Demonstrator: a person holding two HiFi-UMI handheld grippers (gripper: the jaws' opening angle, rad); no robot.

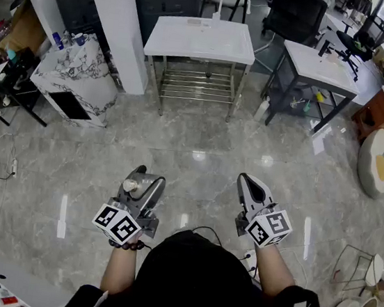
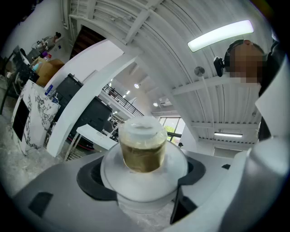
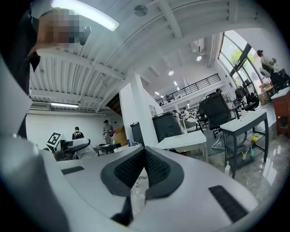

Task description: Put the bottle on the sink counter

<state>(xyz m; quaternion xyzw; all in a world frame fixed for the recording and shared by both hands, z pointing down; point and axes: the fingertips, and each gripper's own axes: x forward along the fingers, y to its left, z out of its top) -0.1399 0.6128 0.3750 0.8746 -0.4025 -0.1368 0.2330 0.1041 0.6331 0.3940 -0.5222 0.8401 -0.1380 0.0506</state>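
Two tools: the left tool [image 1: 141, 178] and the right tool [image 1: 249, 185]. One bottle [image 2: 142, 145]. Two white-topped desks: one sink desk [image 1: 200, 39] and one dark-legged desk [image 1: 323, 65]. Two black seats: one office chair [image 1: 295, 12] and a second office chair [image 1: 360, 39]. One marbled cabinet [image 1: 76, 74]. One spray bottle [image 1: 262, 108] on the floor.

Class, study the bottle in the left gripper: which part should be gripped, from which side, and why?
Grip the bottle on the round body just under its wide white shoulder, coming in from the side, one jaw on each flank, as the left gripper does. The shoulder overhangs the pads, so it probably cannot slip down.
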